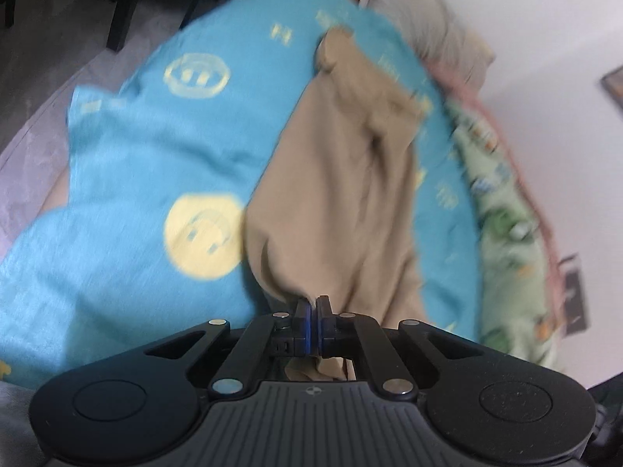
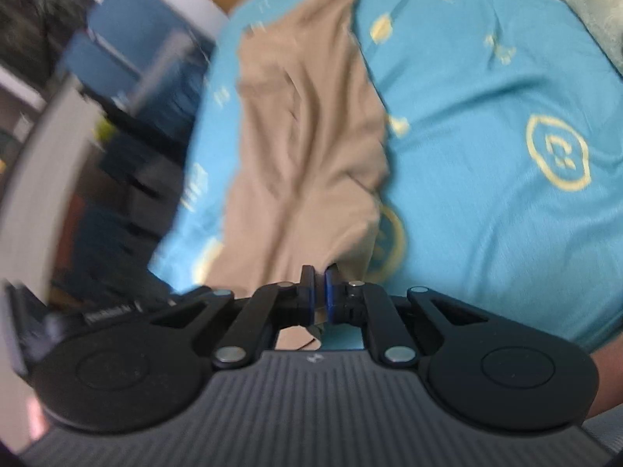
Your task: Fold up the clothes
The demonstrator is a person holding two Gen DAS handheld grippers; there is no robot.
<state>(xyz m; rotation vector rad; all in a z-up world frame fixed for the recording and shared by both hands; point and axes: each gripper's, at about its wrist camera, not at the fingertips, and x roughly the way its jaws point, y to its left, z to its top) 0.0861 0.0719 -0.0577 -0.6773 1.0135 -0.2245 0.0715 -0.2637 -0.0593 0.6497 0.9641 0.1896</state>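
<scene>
Over the blue bedspread (image 1: pixel 128 163), left claw (image 1: pixel 314 303) and right claw (image 2: pixel 319 276) each pinch the tan garment (image 1: pixel 342 194) shut; both should lift evenly, keeping the near edge taut.

A tan garment (image 1: pixel 335 194) lies on the turquoise smiley-print bedspread (image 1: pixel 148 148)

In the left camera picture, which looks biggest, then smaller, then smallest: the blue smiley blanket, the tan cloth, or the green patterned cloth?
1. Blue smiley blanket, the biggest.
2. Tan cloth, pinched at its near edge by the left gripper.
3. Green patterned cloth, though only a strip at the blanket's edge shows.
</scene>
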